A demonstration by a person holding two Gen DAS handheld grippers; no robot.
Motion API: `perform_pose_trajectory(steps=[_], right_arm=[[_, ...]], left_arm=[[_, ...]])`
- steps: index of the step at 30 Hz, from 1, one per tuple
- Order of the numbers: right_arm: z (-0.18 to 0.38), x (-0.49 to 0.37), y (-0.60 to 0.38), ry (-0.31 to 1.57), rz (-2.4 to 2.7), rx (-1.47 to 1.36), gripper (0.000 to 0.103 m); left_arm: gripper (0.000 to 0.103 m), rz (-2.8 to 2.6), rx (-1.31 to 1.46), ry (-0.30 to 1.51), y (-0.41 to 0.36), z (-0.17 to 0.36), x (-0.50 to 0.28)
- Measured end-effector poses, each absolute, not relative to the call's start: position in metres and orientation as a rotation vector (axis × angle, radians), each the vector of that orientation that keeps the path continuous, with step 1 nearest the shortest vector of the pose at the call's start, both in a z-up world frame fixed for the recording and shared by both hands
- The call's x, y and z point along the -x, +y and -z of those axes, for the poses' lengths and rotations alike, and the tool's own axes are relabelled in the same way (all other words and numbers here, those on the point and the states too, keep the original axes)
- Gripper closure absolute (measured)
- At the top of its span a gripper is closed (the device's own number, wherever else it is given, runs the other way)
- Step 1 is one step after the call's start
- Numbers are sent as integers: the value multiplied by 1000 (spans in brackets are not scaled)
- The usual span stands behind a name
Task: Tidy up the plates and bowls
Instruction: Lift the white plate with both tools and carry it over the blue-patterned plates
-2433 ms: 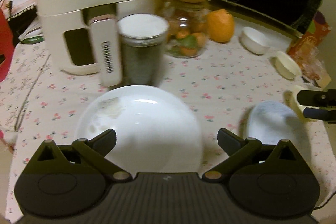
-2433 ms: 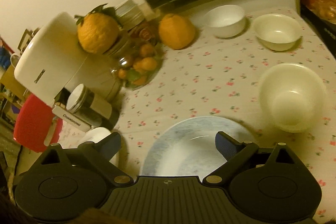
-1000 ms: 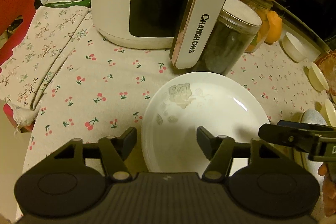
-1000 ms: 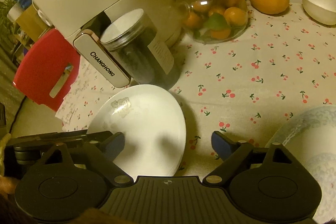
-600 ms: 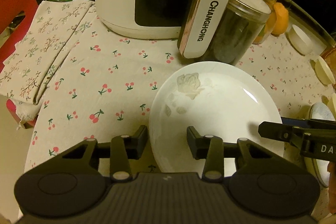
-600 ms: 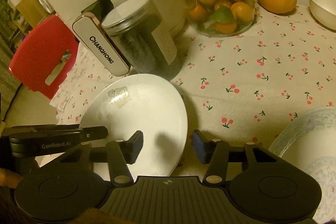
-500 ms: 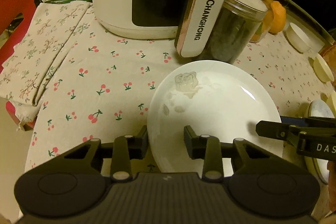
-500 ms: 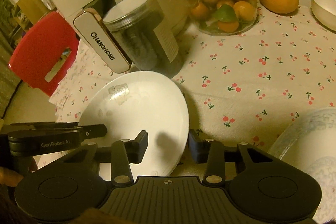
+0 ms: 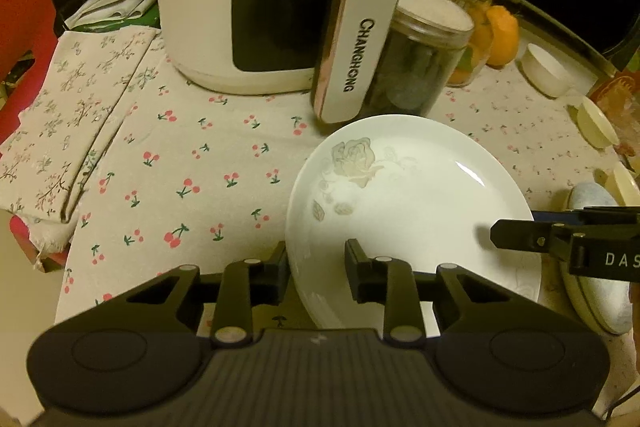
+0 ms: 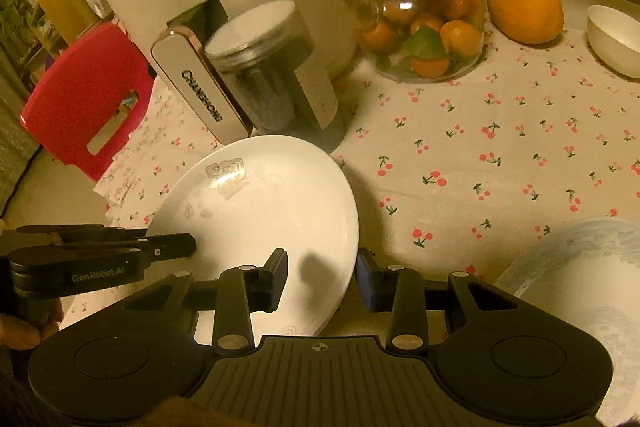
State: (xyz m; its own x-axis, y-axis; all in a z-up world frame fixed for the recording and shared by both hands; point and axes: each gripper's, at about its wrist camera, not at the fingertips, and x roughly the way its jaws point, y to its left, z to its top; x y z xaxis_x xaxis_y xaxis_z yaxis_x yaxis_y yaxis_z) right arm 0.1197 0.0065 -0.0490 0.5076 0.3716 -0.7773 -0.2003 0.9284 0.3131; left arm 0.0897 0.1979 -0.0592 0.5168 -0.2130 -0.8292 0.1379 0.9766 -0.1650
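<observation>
Both the left tongs and right tongs, jaws just closing, pinch opposite rims of the white plate at lower centre of frame on the tabletop; lifting should be level, synchronised, clear of the jar.

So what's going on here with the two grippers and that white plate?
A person is gripping the white plate with both handheld tools: the left gripper has just closed over its left rim, the right gripper over its right rim. The plate sits tilted on the cherry-print tablecloth, in front of the air fryer and a dark jar. A blue-patterned plate and small bowls wait to the right.
</observation>
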Motion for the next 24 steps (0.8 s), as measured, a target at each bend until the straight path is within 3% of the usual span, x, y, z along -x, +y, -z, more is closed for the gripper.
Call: perform_pose_trajectory(steps=[24], right_arm=[[8, -77, -48, 958, -333, -197, 67]], left_arm=[[77, 327, 116, 978, 155, 40, -72]])
